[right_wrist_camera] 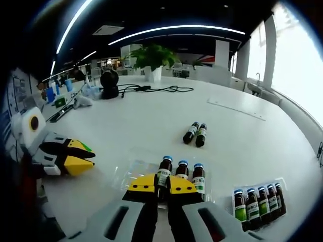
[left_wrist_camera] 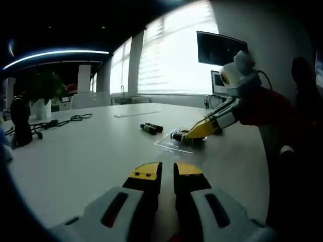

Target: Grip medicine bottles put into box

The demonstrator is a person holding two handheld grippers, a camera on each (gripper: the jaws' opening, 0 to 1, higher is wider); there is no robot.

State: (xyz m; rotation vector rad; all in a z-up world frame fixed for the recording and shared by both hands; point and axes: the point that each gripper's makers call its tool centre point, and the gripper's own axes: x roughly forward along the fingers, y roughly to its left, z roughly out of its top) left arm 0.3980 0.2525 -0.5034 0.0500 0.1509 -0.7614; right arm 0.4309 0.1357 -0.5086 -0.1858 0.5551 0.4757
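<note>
A clear plastic box (right_wrist_camera: 126, 174) lies on the white table (right_wrist_camera: 151, 121) and holds three brown medicine bottles with blue caps. My right gripper (right_wrist_camera: 162, 185) is shut on the leftmost bottle (right_wrist_camera: 164, 174), which stands in the box beside the other two (right_wrist_camera: 191, 174). Two loose bottles (right_wrist_camera: 196, 134) lie further out on the table. In the left gripper view, the right gripper (left_wrist_camera: 199, 131) reaches into the box (left_wrist_camera: 169, 145), and the loose pair (left_wrist_camera: 151, 128) lies to its left. My left gripper (left_wrist_camera: 167, 176) hovers over bare table, shut and holding nothing; its yellow fingertips (right_wrist_camera: 75, 156) appear at the left.
A pack of several green-labelled bottles (right_wrist_camera: 258, 202) lies at the near right. Far across the table stand a potted plant (right_wrist_camera: 151, 60), a black device (right_wrist_camera: 108, 83) and cables (right_wrist_camera: 156, 89). A flat clear strip (right_wrist_camera: 236, 108) lies toward the windows. A monitor (left_wrist_camera: 219, 48) stands behind.
</note>
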